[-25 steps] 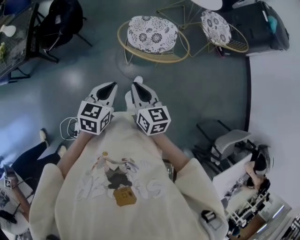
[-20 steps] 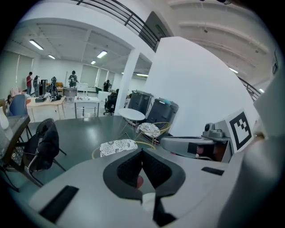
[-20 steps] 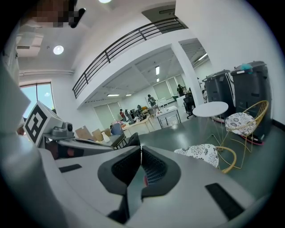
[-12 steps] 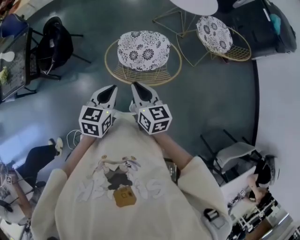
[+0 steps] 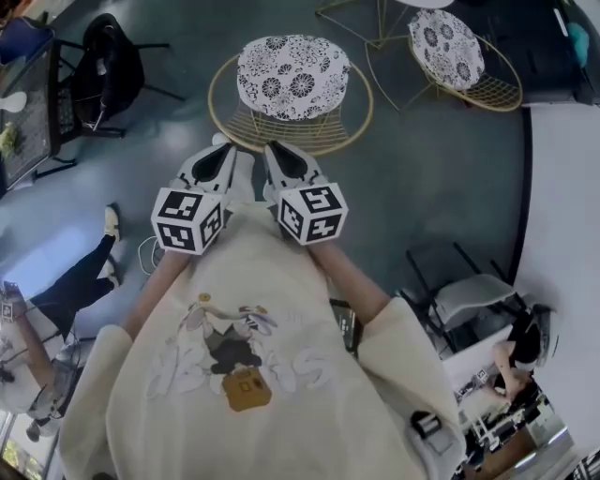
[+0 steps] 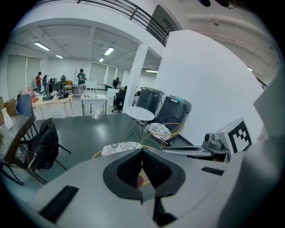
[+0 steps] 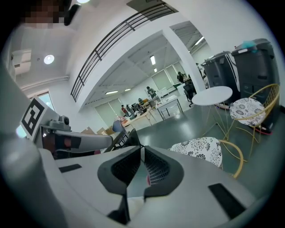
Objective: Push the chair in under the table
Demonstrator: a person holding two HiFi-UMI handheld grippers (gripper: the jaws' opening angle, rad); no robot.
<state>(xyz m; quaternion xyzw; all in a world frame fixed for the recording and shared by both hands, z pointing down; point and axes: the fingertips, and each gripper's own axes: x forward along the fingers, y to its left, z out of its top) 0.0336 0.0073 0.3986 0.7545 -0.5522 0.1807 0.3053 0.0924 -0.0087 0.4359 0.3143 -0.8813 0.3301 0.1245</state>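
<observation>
The nearer gold wire chair [image 5: 292,80] with a black-and-white floral cushion stands on the grey floor just ahead of both grippers. A second such chair [image 5: 450,52] sits at the small round white table [image 5: 427,4] at the top edge. My left gripper [image 5: 225,150] and right gripper [image 5: 273,148] are side by side, tips close to the near rim of the chair, not touching it. Both are shut and hold nothing. In the left gripper view the cushion [image 6: 121,148] shows just beyond the jaws [image 6: 142,152]. The right gripper view has the same chair [image 7: 200,150] right of its jaws [image 7: 142,149].
A black chair draped with a dark jacket [image 5: 112,61] stands by a desk [image 5: 28,112] at the left. A seated person's legs [image 5: 75,281] are at the left. A grey office chair [image 5: 464,295] is at the right. Dark bins [image 6: 171,109] stand against the white wall.
Both grippers have moved forward together toward the floral chair, whose near rim now lies close to their tips. Both stayed shut.
</observation>
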